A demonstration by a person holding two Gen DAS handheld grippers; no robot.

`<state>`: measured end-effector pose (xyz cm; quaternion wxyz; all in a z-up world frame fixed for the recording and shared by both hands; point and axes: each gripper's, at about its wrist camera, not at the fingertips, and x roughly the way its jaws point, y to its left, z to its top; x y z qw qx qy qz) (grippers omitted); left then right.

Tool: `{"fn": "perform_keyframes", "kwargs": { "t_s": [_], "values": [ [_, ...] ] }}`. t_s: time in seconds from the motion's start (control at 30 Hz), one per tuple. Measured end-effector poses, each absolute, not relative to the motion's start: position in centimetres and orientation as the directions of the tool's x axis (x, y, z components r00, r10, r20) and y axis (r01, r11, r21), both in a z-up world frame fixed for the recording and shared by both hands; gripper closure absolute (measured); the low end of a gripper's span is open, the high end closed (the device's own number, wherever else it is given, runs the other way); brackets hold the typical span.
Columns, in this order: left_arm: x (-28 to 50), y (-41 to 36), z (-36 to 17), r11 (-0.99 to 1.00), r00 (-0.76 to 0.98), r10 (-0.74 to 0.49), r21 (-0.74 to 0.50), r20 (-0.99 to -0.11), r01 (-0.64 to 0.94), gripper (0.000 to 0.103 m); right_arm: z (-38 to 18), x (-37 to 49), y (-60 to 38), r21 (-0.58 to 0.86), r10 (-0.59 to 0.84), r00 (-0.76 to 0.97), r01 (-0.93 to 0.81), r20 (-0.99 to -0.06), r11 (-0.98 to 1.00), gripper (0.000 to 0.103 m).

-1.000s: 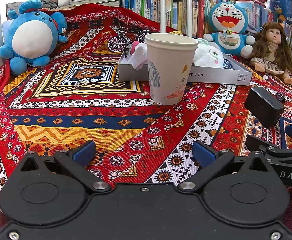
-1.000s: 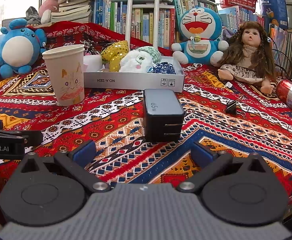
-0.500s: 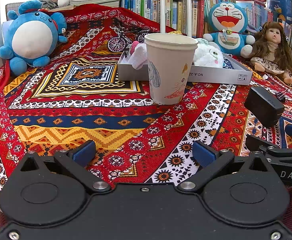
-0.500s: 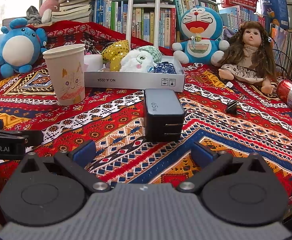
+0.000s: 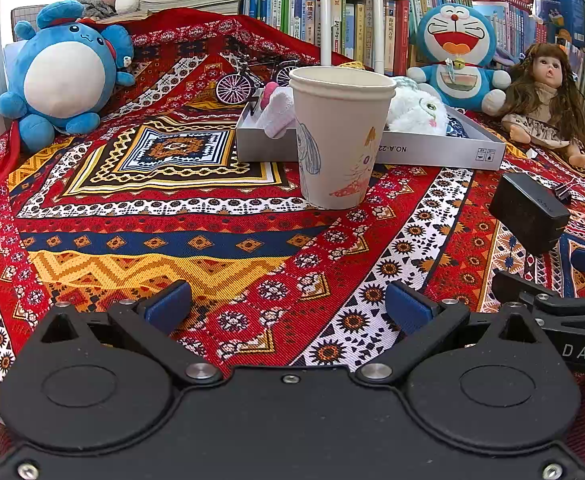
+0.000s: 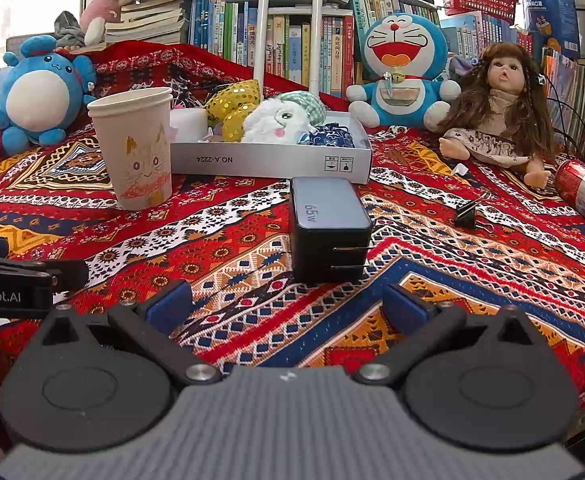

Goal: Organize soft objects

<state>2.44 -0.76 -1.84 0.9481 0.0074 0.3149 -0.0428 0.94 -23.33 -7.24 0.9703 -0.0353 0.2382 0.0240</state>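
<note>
My left gripper (image 5: pixel 288 300) and right gripper (image 6: pixel 286 300) gape wide, empty. The white box (image 6: pixel 270 160) mid-cloth holds several small plush toys (image 6: pixel 280 118) (sorting looks nearly finished); the blue round plush (image 5: pixel 64 76) waits by the cloth's far-left edge.

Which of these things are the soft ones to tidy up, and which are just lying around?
For the job: blue round plush, blue cat plush, doll, white fluffy toy, gray box.

Just lying around: paper cup, charger, can, binder clip, toy bicycle.
</note>
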Motion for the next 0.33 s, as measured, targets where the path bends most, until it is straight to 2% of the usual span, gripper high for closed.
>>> {"fn": "perform_keyframes", "kwargs": {
  "t_s": [0.33],
  "values": [
    [2.47, -0.56, -1.91, 0.996, 0.797, -0.08, -0.011, -0.599, 0.092, 0.0, -7.37, 0.94, -23.06, -0.058, 0.037, 0.884, -0.072, -0.466, 0.996, 0.0]
  ]
}}
